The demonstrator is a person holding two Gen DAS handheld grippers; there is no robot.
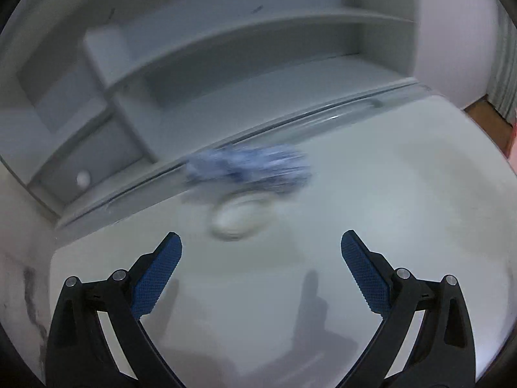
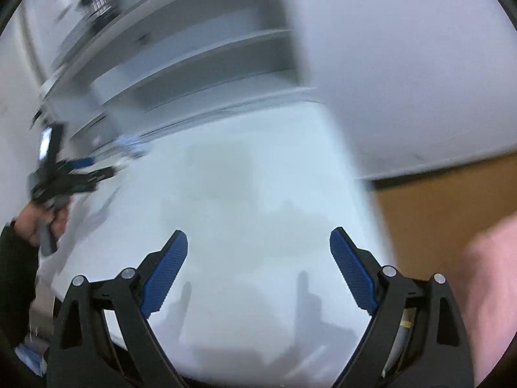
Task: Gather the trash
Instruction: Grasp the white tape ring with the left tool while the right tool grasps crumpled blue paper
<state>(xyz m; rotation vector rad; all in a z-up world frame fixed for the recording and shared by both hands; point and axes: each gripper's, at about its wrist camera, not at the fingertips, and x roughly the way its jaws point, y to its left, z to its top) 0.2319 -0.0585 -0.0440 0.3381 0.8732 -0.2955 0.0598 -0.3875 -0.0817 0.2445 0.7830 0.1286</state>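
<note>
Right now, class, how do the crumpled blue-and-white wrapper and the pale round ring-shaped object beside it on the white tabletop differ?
The crumpled blue-and-white wrapper is coloured and irregular; the pale round ring-shaped object is near-white and oval. The wrapper looks larger and lies against the table's back edge; the ring lies nearer the open left gripper. Both rest on the white tabletop, blurred and ungripped.

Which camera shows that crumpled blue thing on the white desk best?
The left wrist view: the blue wrapper lies ahead of the open left gripper, large though blurred. The right wrist view shows only a small smear at far left.
</note>
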